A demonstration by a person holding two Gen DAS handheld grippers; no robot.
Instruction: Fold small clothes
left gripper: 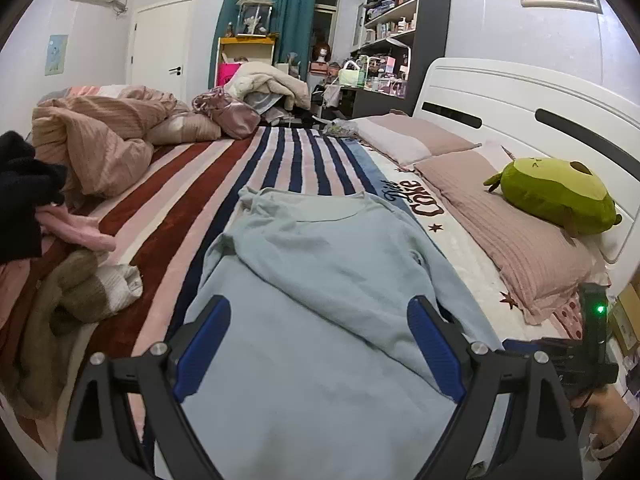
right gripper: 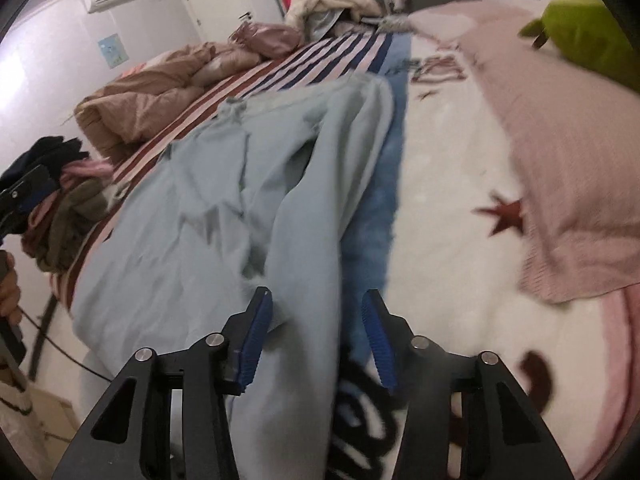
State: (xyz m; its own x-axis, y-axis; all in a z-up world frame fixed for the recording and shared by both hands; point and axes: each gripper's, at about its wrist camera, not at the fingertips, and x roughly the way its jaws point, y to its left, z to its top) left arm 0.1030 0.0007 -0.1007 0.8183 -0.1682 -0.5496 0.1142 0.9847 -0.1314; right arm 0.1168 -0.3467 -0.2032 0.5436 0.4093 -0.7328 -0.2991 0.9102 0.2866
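Note:
A light blue long-sleeved top (left gripper: pixel 320 280) lies spread on the striped blanket (left gripper: pixel 192 184) of the bed, collar towards the far end. My left gripper (left gripper: pixel 320 304) hovers over its lower body, open wide, with nothing between the blue pads (left gripper: pixel 204 344). In the right wrist view the top (right gripper: pixel 192 208) shows a sleeve folded along its right side. My right gripper (right gripper: pixel 316 296) stands partly open astride that sleeve's lower end. The cloth lies between the jaws and the right pad (right gripper: pixel 378 340) is apart from it. The view is blurred.
A heap of unfolded clothes (left gripper: pixel 68 280) lies to the left of the top, with a crumpled pink duvet (left gripper: pixel 100 140) behind. Pink pillows (left gripper: pixel 512 232), a green plush toy (left gripper: pixel 556 196) and the white headboard (left gripper: pixel 500 100) are on the right. A hand (left gripper: pixel 608 412) shows at the right edge.

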